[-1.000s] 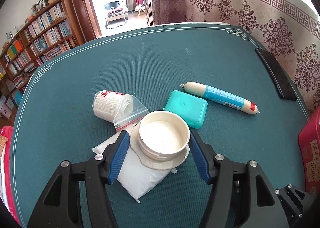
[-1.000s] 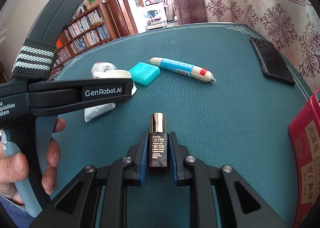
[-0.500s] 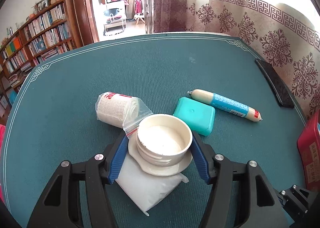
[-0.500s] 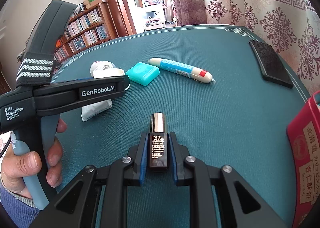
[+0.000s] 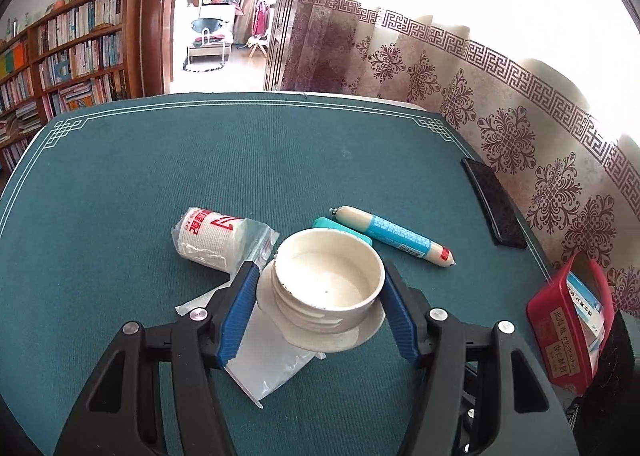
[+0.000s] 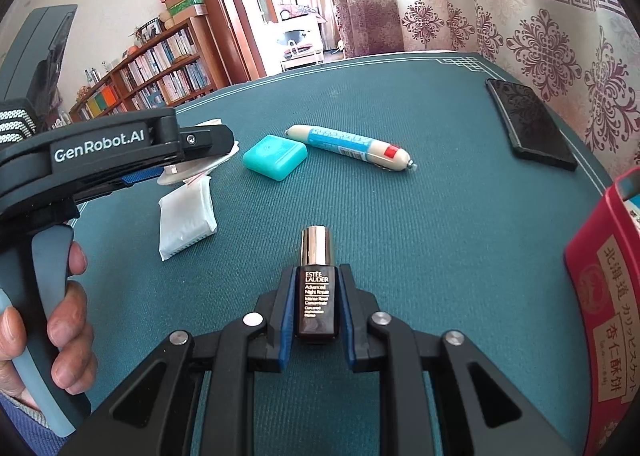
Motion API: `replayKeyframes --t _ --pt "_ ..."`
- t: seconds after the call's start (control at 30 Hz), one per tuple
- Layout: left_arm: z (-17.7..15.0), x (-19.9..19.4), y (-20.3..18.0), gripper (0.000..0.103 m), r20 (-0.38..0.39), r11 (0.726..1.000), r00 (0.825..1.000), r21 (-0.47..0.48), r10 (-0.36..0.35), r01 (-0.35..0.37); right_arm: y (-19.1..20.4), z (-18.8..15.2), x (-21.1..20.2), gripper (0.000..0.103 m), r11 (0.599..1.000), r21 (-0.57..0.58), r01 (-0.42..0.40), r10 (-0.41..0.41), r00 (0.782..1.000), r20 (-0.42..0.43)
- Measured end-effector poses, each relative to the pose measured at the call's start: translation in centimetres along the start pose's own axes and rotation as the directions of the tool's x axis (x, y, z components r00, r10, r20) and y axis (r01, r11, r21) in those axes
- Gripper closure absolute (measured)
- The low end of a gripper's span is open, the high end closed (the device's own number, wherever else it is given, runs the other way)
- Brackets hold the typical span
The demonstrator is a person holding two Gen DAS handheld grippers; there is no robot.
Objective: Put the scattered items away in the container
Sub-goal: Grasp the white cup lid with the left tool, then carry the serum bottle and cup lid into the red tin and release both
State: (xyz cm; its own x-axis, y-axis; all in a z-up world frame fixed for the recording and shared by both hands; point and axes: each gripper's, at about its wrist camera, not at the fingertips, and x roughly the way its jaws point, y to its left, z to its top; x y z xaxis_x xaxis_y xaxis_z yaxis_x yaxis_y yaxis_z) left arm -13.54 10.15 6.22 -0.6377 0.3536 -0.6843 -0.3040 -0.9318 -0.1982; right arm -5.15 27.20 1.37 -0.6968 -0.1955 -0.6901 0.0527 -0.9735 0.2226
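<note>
White jar [image 5: 328, 288], higher than before, in left tool [image 5: 316, 308]

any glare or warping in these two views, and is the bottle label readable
Left wrist view: the window behind the curtain is blown out white, and the table edge bows from fisheye. Right wrist view: evenly lit, and the serum bottle label is sharp and readable.

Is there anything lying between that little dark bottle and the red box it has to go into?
Nothing visible. The dark bottle is clamped in the right gripper, and only bare green table lies between it and the red box at the right. The sausage and black phone lie farther back.
</note>
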Motion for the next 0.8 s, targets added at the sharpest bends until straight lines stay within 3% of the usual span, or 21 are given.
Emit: replayKeyframes --t 0.2,0.47,0.8 --pt "1.3 -3.7 -0.5 0.039 0.069 0.999 0.996 0.011 -0.053 0.052 -0.7 -0.1 -2.4 0.081 0.999 0.051 0.004 -0.005 1.000 0.014" --pt "2.4 -6.0 2.1 0.039 0.095 0.995 0.993 -0.071 -0.069 0.076 -3.9 0.0 -11.2 0.081 0.987 0.121 0.110 -0.129 0.978 0.164" --pt "2.8 -7.5 1.9 0.039 0.128 0.995 0.990 -0.080 -0.054 0.064 -10.8 -2.1 -15.4 0.081 0.939 0.258 0.229 -0.270 0.953 0.139"
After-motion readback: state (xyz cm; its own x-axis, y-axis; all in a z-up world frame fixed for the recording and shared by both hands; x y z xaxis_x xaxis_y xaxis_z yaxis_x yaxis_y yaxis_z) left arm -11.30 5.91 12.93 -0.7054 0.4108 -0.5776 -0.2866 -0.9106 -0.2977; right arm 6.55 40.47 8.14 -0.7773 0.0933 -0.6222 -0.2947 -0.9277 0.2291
